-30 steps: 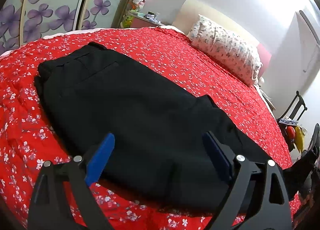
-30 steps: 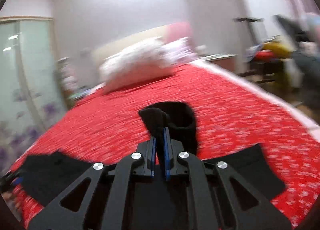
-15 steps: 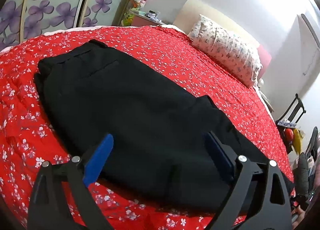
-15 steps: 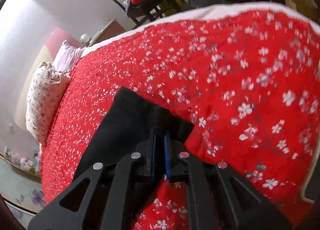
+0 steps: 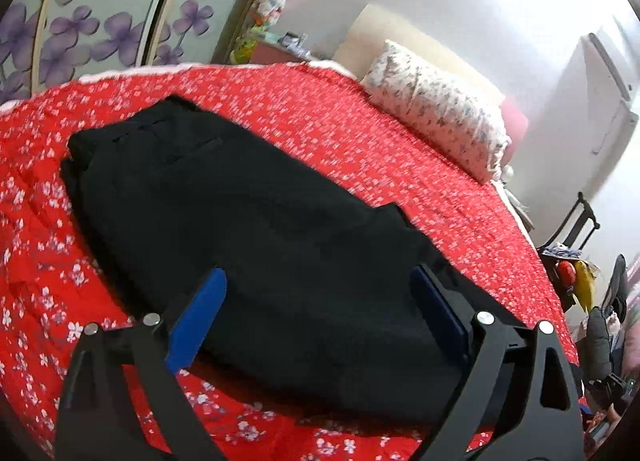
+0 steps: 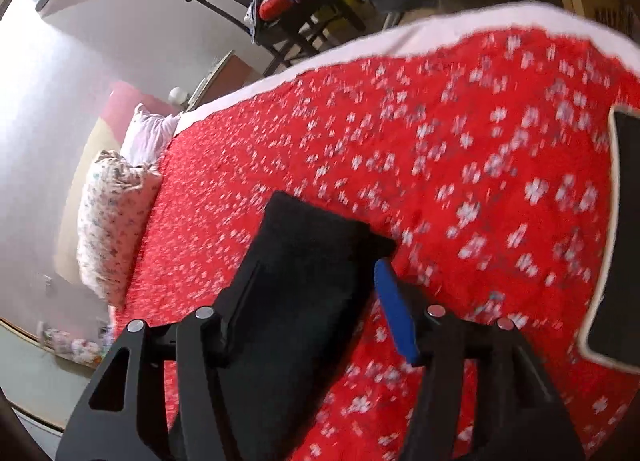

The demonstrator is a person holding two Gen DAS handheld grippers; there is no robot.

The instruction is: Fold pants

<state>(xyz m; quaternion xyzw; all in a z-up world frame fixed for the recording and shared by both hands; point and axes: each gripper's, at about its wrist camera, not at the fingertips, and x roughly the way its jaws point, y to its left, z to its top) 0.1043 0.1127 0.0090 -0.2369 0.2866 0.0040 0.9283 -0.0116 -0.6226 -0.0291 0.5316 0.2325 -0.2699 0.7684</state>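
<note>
Black pants [image 5: 256, 221] lie flat on the red flowered bedspread [image 5: 360, 129], waistband at the far left, legs running toward the lower right. My left gripper [image 5: 320, 301] is open and empty, hovering over the thigh part near the bed's front edge. In the right wrist view the leg end of the pants [image 6: 304, 261] lies flat on the bedspread [image 6: 460, 165]. My right gripper [image 6: 316, 293] is open over that leg end; its right blue pad [image 6: 394, 313] shows, the left pad is lost against the black cloth.
A flowered pillow [image 5: 436, 109] lies at the headboard. A wardrobe with purple flowers [image 5: 80, 21] stands behind the bed. A chair with clutter [image 6: 296, 1] stands beyond the bed edge. A dark flat object with a pale rim [image 6: 616, 237] lies on the bed at right.
My right gripper has opened and let go of the pant leg end, which now lies flat on the bed. My left gripper has stayed open and shifted only slightly.
</note>
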